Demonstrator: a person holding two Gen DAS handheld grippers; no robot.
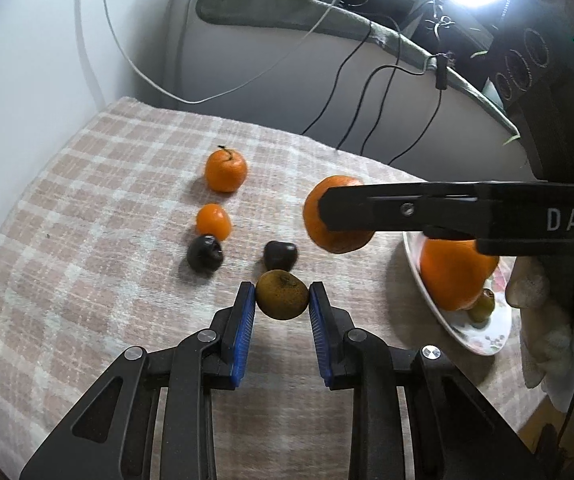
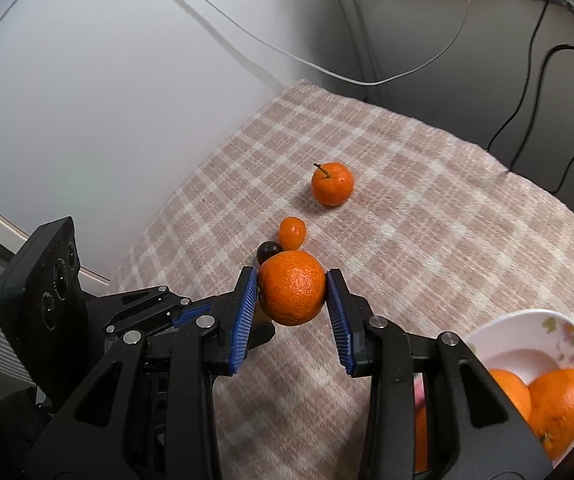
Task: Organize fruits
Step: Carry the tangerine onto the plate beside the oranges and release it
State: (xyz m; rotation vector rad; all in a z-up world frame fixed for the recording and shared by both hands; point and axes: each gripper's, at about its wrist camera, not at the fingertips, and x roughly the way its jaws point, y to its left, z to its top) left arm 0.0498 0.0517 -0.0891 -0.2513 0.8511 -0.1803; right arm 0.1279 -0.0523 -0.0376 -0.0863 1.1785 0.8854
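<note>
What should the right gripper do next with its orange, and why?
Probably carry it right and lower it over the plate. The right gripper is shut on the orange, held above the cloth, and the plate already holds oranges; it lies to the lower right.

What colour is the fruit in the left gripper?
Dull yellow-brown fruit, seen best in the left wrist view.

A: What sits at the frame's centre?
B: The right gripper (image 2: 291,294) clamps an orange (image 2: 291,288) between its blue pads (image 2: 243,316).
A: And further up the checked cloth (image 2: 427,240)?
B: A stemmed orange (image 2: 332,183), then a smaller one (image 2: 292,233) touching a dark fruit (image 2: 267,252). A bowl (image 2: 527,332) with oranges sits lower right.
</note>
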